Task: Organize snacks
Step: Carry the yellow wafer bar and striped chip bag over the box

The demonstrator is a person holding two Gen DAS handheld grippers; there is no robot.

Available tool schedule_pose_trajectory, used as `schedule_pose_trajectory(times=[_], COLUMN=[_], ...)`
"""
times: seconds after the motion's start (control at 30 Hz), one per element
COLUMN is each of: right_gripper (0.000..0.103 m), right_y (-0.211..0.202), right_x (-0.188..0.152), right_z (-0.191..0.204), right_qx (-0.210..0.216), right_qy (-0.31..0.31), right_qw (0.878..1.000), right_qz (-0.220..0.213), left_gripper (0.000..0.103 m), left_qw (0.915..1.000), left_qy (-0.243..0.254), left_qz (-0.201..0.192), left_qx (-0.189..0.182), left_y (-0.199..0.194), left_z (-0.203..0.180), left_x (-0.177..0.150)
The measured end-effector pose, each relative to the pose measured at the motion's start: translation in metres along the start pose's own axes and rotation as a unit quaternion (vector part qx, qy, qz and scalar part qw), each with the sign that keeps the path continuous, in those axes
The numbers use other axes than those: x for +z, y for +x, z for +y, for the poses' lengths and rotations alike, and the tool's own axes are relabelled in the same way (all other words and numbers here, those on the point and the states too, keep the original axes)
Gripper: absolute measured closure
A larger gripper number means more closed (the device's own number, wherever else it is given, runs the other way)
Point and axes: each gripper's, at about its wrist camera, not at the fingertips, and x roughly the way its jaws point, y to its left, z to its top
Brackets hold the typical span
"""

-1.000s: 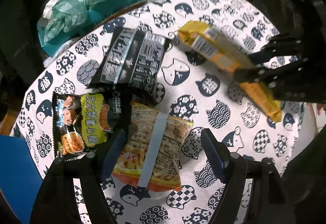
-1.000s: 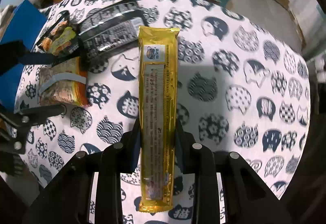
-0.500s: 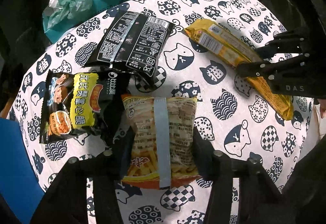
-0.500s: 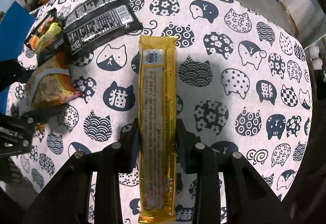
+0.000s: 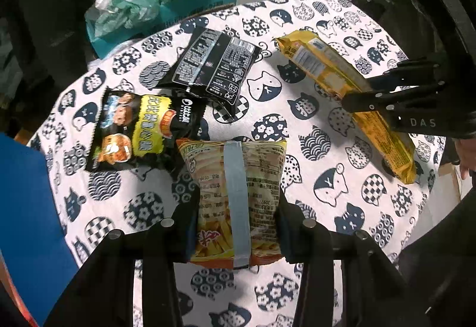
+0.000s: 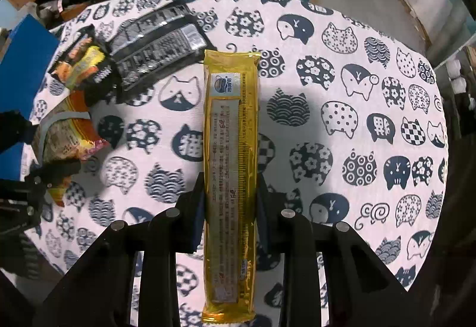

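The left gripper (image 5: pixel 236 226) clamps the light, puffy fries bag (image 5: pixel 235 196) across its crushable middle. The right gripper (image 6: pixel 230 202) pinches the stiffer, slippery yellow biscuit pack (image 6: pixel 230 154) near its close end.

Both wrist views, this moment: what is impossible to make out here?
- Fries bag front: left wrist view shows only its taped back.
- Long yellow pack lifted or resting on the tablecloth: neither view settles it.
- Black pouch print: too small to read.
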Motion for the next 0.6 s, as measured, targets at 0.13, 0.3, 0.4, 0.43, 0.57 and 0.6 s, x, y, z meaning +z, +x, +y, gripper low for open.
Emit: schedule_pose_trajectory(times=[0.13, 0.3, 0.4, 0.43, 0.57, 0.6], right_gripper=[0.076, 0.076, 0.076, 0.076, 0.076, 0.076], right_y=[-0.026, -0.052, -0.064, -0.063, -0.074, -0.073], right_x=[-0.001, -0.003, -0.002, 0.0, 0.001, 0.004], right_z=[0.015, 0.031, 0.036, 0.037, 0.053, 0.058], right_qx=[0.011, 0.026, 0.034, 0.036, 0.043, 0.045], right_qy=[-0.002, -0.012, -0.02, -0.023, -0.038, -0.041], right_qw=[1.0, 0.999, 0.998, 0.998, 0.996, 0.996], right_qz=[-0.017, -0.041, -0.052, -0.056, -0.067, -0.068], left_gripper=[0.06, 0.06, 0.06, 0.06, 0.06, 0.06], left_qw=[0.9999, 0.9994, 0.9988, 0.9985, 0.9975, 0.9973], left_qy=[-0.007, -0.026, -0.041, -0.046, -0.06, -0.063], left_qz=[-0.008, -0.019, -0.023, -0.024, -0.028, -0.029], left_qx=[0.002, 0.008, 0.014, 0.016, 0.025, 0.026], left_y=[-0.019, -0.036, -0.048, -0.052, -0.068, -0.071], left_z=[0.006, 0.014, 0.024, 0.027, 0.04, 0.042], left_x=[-0.007, -0.014, -0.019, -0.021, -0.028, -0.03])
